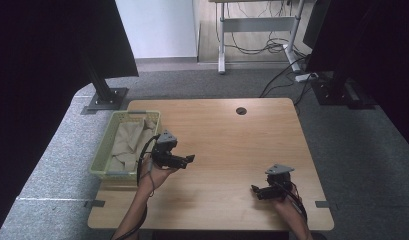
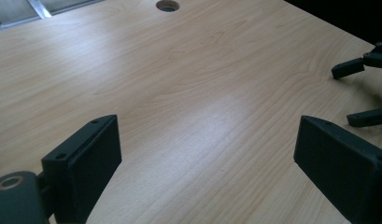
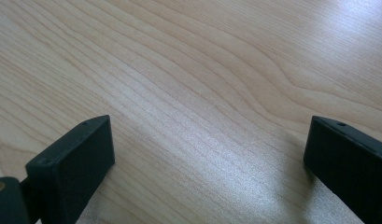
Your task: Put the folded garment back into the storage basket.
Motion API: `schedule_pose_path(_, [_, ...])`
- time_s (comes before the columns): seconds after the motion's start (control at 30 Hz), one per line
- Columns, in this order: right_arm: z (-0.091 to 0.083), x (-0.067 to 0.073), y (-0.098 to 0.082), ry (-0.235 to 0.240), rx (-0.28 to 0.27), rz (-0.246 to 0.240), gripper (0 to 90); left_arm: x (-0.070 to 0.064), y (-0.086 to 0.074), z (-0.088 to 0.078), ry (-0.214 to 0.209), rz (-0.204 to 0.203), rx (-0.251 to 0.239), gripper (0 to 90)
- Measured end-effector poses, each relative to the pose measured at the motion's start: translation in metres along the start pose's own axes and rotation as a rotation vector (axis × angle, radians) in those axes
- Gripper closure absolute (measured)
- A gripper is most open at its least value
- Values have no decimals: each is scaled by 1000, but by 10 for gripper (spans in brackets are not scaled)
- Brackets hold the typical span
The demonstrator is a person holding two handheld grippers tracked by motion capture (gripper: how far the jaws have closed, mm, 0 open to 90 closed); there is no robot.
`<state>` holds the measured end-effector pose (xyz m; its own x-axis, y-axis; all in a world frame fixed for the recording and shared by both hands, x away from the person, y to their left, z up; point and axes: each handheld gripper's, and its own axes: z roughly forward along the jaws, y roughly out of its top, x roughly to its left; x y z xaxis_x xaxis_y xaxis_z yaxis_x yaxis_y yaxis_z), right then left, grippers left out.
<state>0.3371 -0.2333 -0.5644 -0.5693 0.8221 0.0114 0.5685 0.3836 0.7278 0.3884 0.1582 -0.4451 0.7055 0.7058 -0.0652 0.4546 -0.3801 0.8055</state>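
Both pairs of tongs gape wide, empty. Beige crumpled cloth [image 1: 129,142] lies in the pale green plastic basket [image 1: 103,150], nine o'clock of the left gripper [image 1: 191,159], lengthwise twelve-to-six; right gripper [image 1: 254,189] well apart.

The wooden table [image 1: 222,135] stood on grey carpet, with a round cable hole [image 1: 241,110] near its far edge; a pale green basket [image 1: 103,152] holding beige cloth [image 1: 129,140] sat on its left side
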Motion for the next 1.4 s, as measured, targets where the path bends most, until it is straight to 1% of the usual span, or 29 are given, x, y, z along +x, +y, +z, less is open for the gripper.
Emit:
schedule_pose_path(0.13, [0,0,0,0,0,0,16,-2,-7,3,-22,0,-5,71])
schedule_pose_path(0.3, [0,0,0,0,0,0,16,-6,-15,8,-33,3,-9,72])
schedule_pose_path(0.47, [0,0,0,0,0,0,16,-9,-24,14,-23,18,-5,72])
schedule_pose_path(0.67, [0,0,0,0,0,0,16,-13,-36,22,4,40,9,72])
schedule_pose_path(0.83, [0,0,0,0,0,0,16,-16,-45,27,16,52,17,72])
schedule_pose_path(1.1, [0,0,0,0,0,0,16,-19,-57,33,40,67,30,72])
schedule_pose_path(1.13, [0,0,0,0,0,0,16,-19,-59,33,44,64,29,72])
schedule_pose_path(1.23, [0,0,0,0,0,0,15,-19,-65,36,49,62,40,72])
schedule_pose_path(1.4, [0,0,0,0,0,0,15,-20,-75,42,69,69,73,72])
